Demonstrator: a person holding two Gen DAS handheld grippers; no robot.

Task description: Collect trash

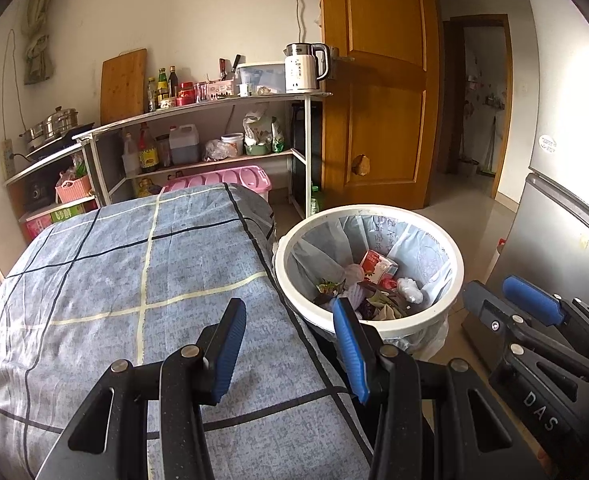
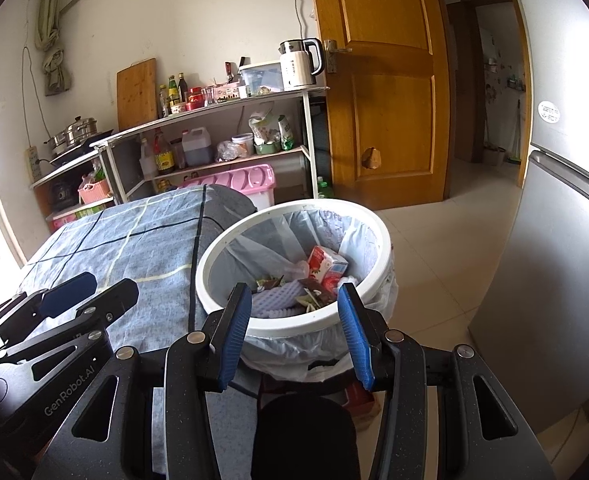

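Note:
A white round trash bin (image 1: 374, 211) lined with a pale plastic bag stands on the floor beside the cloth-covered table (image 1: 134, 272). Inside lie a red drink carton (image 1: 376, 265), crumpled wrappers and a white foam net (image 2: 278, 300). My left gripper (image 1: 289, 312) hovers over the table's right corner, open, with nothing between its blue pads. My right gripper (image 2: 294, 294) hangs just before the bin's near rim (image 2: 294, 326), open and holding nothing. Each gripper shows in the other's view: the right gripper (image 1: 490, 285) beside the bin, the left gripper (image 2: 114, 282) over the blue plaid cloth (image 2: 134, 240).
A metal shelf (image 1: 214, 100) with bottles, jars and a white kettle (image 1: 304, 66) lines the back wall. A pink crate (image 1: 234, 178) sits below it. An orange wooden door (image 1: 378, 80) stands open at the back. A grey fridge (image 2: 566, 280) is on the right, across tiled floor (image 2: 446, 264).

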